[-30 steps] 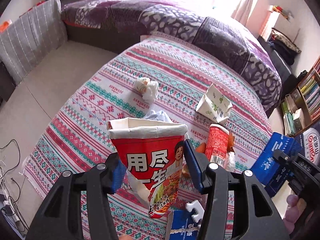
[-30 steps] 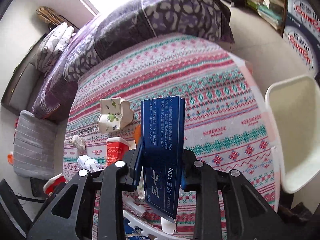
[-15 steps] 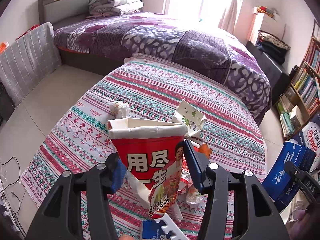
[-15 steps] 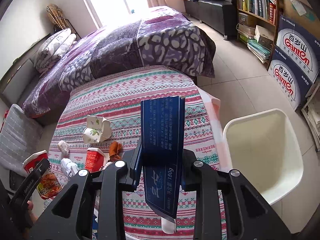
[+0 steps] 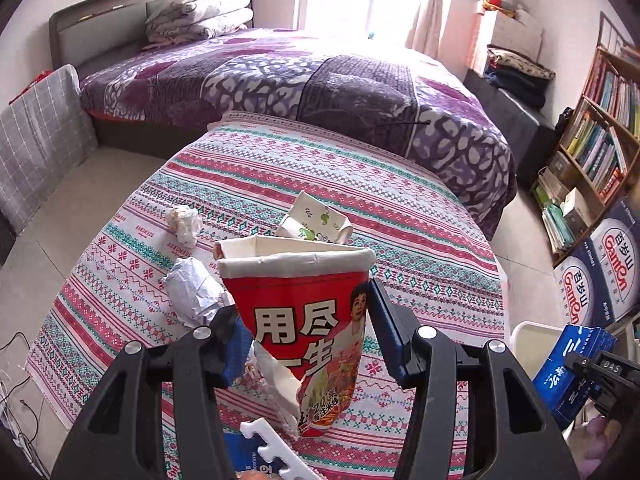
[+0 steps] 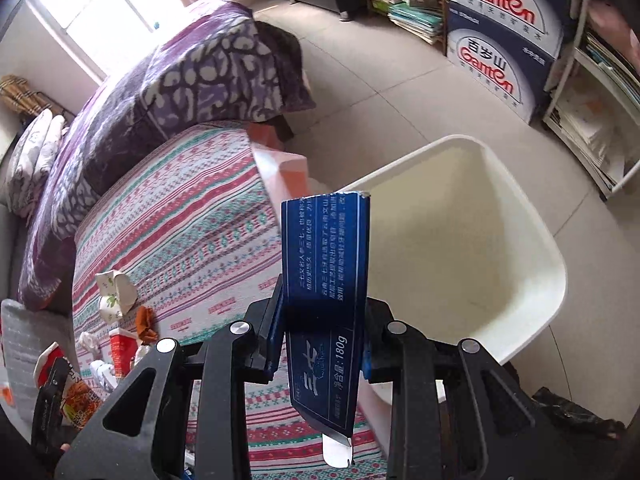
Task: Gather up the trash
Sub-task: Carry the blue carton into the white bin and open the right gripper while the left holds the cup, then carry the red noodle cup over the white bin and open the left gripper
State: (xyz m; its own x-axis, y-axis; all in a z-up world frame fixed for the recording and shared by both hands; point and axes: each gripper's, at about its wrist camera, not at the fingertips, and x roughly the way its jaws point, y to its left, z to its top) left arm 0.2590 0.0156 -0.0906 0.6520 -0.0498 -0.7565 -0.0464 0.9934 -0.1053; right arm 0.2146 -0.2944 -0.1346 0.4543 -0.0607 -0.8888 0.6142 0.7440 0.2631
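While both grippers carry trash, the white bin (image 6: 460, 240) waits just right of the counter (image 6: 180, 232).
Bring the right gripper (image 6: 322, 344), fingers clamped on the blue box (image 6: 324, 280), fully over the bin's mouth before letting go; then the left gripper (image 5: 306, 344), clamped on the red noodle cup (image 5: 304, 312). A paper cup (image 5: 316, 220) and a tissue wad (image 5: 184, 220) remain on the cloth.
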